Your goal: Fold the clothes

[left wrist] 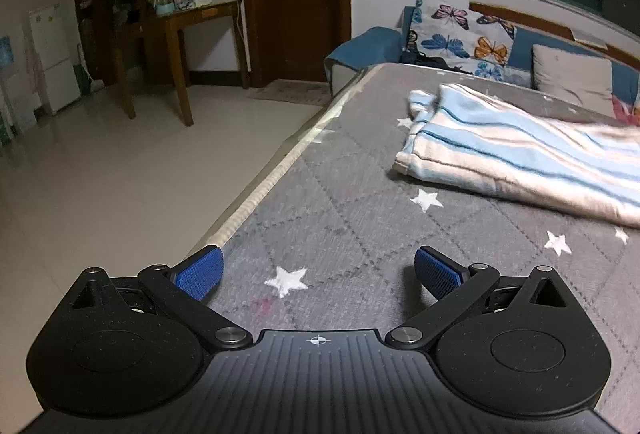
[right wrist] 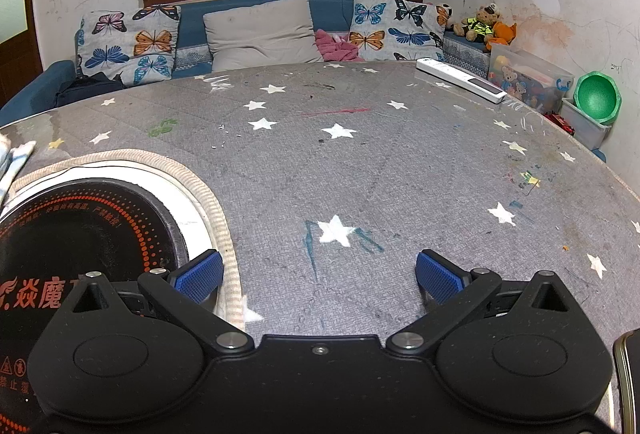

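Garment [left wrist: 520, 158], striped blue and white, lies bunched on the grey star cloth of the table [left wrist: 360, 202], ahead and to the right of the left gripper and well apart from it. Sofa [right wrist: 192, 34] with butterfly cushions [right wrist: 128, 42] stands behind the table. A black cooktop [right wrist: 80, 234] sits in a round opening of the table. Left gripper [left wrist: 319, 272] and right gripper [right wrist: 319, 274] both hover spread wide above the cloth, grasping nothing
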The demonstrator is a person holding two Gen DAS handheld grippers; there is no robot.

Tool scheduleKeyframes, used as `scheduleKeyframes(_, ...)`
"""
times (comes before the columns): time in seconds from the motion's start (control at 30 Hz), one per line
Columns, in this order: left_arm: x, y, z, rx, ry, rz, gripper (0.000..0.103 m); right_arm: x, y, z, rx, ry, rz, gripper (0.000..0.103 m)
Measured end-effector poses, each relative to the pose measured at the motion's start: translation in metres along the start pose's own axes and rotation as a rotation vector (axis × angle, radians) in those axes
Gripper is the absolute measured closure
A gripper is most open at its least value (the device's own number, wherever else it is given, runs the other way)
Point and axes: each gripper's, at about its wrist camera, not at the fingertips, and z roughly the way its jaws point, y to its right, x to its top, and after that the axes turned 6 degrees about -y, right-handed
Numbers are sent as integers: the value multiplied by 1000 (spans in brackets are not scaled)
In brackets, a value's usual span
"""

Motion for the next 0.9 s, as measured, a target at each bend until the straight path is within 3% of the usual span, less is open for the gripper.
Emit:
scheduleKeyframes(0.27, -1, -10, -3, -21, -1, -54, 0, 0, 0, 0, 0, 0, 0, 0)
scheduleKeyframes(0.77, 0, -7, 1, -1, -23, -34, 0, 0, 0, 0, 0, 0, 0, 0)
scheduleKeyframes(0.9, 14, 0, 13, 5, -28, -27, 0, 0, 0, 0, 0, 0, 0, 0)
